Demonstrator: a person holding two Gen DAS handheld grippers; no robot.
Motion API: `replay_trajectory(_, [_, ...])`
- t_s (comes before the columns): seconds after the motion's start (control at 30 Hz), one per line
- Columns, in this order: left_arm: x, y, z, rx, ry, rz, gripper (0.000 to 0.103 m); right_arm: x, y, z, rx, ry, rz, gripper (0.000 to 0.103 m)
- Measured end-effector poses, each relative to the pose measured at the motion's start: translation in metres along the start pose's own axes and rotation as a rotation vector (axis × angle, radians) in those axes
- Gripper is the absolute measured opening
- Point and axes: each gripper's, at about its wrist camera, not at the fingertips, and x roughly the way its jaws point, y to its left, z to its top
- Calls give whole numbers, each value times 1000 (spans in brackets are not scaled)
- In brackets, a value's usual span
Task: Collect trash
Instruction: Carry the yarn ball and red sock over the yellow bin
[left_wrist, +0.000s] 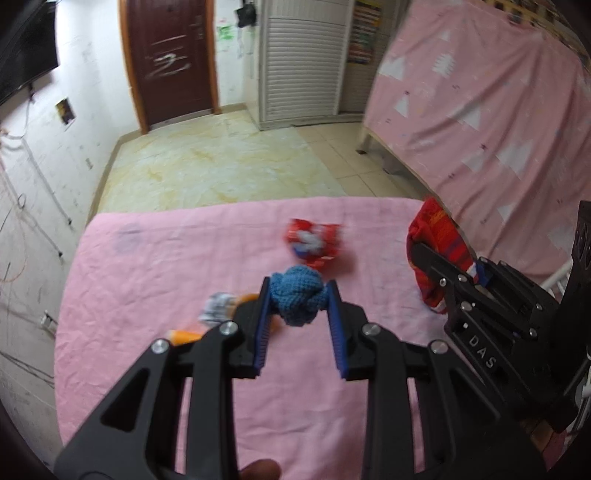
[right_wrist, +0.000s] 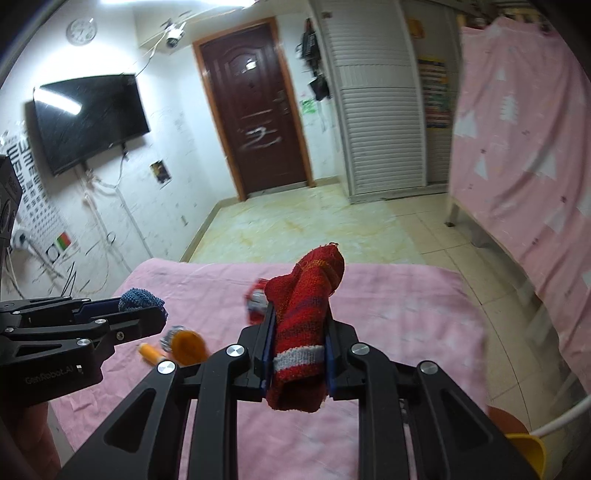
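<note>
Sock (right_wrist: 301, 332) between right hand-held gripper (right_wrist: 300, 354) pads

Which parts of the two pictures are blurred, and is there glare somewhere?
Left wrist view: the red wrapper and orange packet are smeared; the blue knitted ball stays sharp. Right wrist view: the room's edges are streaked, and ceiling light glares on the television.

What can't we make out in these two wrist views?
- Red wrapper: print blurred in the left wrist view; mostly behind the red sock in the right wrist view.
- Orange packet: partly hidden by the left gripper, blurred in both views.
- Yellow object: cut off behind the right gripper; identity unclear.
- Any trash bin: not in either view.
</note>
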Motion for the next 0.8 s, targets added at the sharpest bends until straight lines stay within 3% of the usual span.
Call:
replay_trajectory(0.5, [17, -157, -33, 240, 80, -158, 27, -106, -145, -79, 195, -94, -174, 15])
replay_trajectory(0.8, [30, -238, -60, 387, 131, -256, 27, -132, -205, -144, 297, -35, -260, 17])
